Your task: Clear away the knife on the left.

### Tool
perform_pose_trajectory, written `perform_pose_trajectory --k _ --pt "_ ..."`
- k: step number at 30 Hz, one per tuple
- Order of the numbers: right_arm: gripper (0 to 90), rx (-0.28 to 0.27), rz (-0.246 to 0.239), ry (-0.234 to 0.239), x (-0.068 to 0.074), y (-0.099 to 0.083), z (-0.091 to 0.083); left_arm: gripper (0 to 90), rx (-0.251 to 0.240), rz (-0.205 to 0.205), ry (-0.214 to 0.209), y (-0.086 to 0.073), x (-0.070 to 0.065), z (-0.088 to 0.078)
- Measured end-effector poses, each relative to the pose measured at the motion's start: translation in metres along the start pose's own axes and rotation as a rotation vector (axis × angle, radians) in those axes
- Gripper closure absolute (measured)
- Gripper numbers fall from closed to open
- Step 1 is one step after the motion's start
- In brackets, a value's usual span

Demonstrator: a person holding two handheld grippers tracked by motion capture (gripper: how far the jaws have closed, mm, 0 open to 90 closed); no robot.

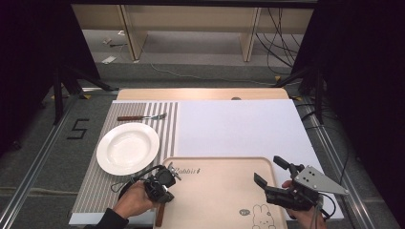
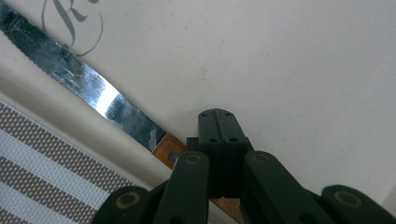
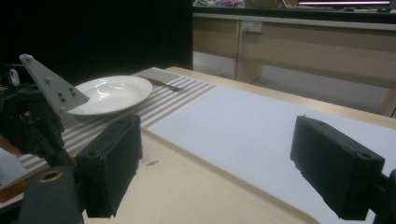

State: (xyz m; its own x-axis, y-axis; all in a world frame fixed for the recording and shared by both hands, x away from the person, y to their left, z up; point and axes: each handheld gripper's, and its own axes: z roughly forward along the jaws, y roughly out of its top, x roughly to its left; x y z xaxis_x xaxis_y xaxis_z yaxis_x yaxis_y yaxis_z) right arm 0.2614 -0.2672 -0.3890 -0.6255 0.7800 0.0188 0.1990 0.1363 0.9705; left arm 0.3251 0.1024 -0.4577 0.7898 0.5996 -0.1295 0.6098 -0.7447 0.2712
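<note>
Knife is lying at the tray's left edge, its wooden handle being clamped by the left gripper; lower right, the right gripper is gaping wide, holding nothing

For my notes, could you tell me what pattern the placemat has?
The placemat has grey and white stripes, clearest in the high view.

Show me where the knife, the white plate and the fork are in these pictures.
knife (image 2: 100, 95): left gripper view, on the shiny blade.
white plate (image 1: 127, 148): high view, on the plate's middle.
fork (image 1: 141, 117): high view, on the shaft between brown handle and tines.
</note>
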Motion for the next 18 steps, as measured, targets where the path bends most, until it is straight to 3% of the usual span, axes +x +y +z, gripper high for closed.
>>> perform_pose_trajectory --k 10,12,14,18 --pt "17.7 0.000 0.001 0.001 0.000 0.000 0.000 89.3 -0.014 -0.019 -0.008 -0.005 0.005 -0.003" --pt "17.7 -0.001 0.001 0.001 0.000 0.000 0.000 80.4 -0.028 -0.018 -0.029 -0.005 0.005 -0.006" --pt "17.6 -0.001 0.001 0.001 0.000 0.000 0.000 68.3 -0.073 -0.020 -0.040 -0.006 0.005 -0.011" --pt "17.7 0.000 0.002 0.001 0.000 0.000 0.000 49.3 -0.209 -0.025 -0.054 -0.009 0.006 -0.023"
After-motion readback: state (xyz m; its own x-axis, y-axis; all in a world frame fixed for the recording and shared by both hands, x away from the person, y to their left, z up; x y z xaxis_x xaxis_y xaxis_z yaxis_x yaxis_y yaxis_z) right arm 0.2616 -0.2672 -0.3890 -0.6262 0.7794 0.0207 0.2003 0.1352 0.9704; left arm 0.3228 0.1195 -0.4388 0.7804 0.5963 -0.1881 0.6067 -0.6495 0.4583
